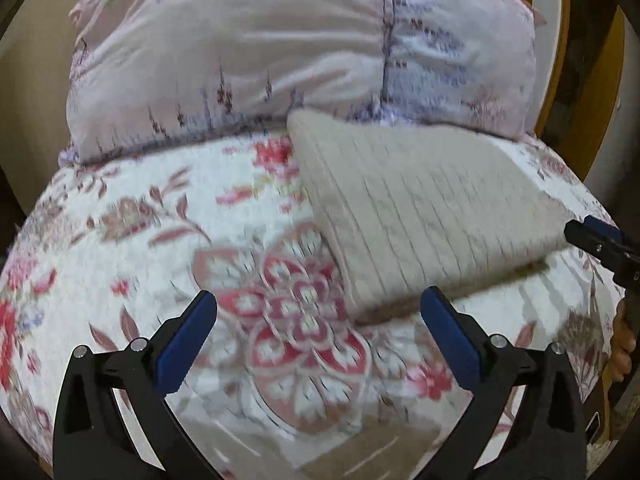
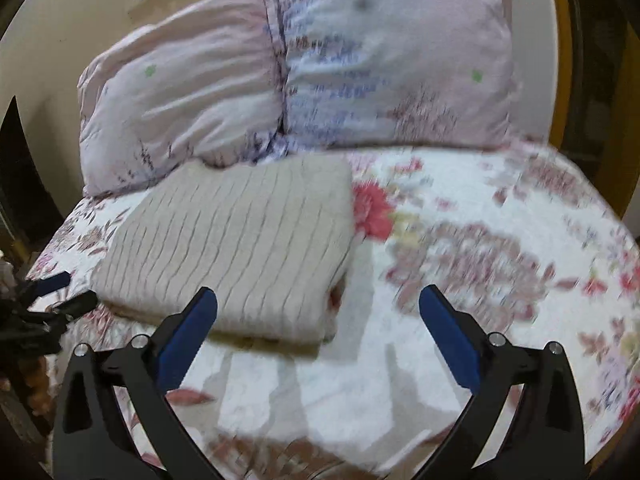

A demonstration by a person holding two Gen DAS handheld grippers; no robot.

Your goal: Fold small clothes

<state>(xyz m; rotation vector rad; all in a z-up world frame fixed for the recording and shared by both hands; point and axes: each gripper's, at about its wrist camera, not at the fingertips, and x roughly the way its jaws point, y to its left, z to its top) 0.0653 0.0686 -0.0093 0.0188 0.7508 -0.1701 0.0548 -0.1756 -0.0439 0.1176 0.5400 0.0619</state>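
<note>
A beige ribbed knit garment (image 1: pixel 416 212) lies folded into a thick rectangle on the floral bedspread (image 1: pixel 160 240), its far corner against the pillows. It also shows in the right wrist view (image 2: pixel 240 248). My left gripper (image 1: pixel 318 304) is open and empty, hovering just in front of the garment's near edge. My right gripper (image 2: pixel 318 302) is open and empty, above the garment's near right corner. The right gripper's tip shows at the right edge of the left wrist view (image 1: pixel 600 240). The left gripper's tip shows at the left edge of the right wrist view (image 2: pixel 60 296).
Two pale floral pillows (image 1: pixel 280 52) stand against the wall behind the garment, also in the right wrist view (image 2: pixel 304 68). A wooden headboard or frame (image 1: pixel 560 40) rises at the right. The bedspread (image 2: pixel 480 260) stretches to the right of the garment.
</note>
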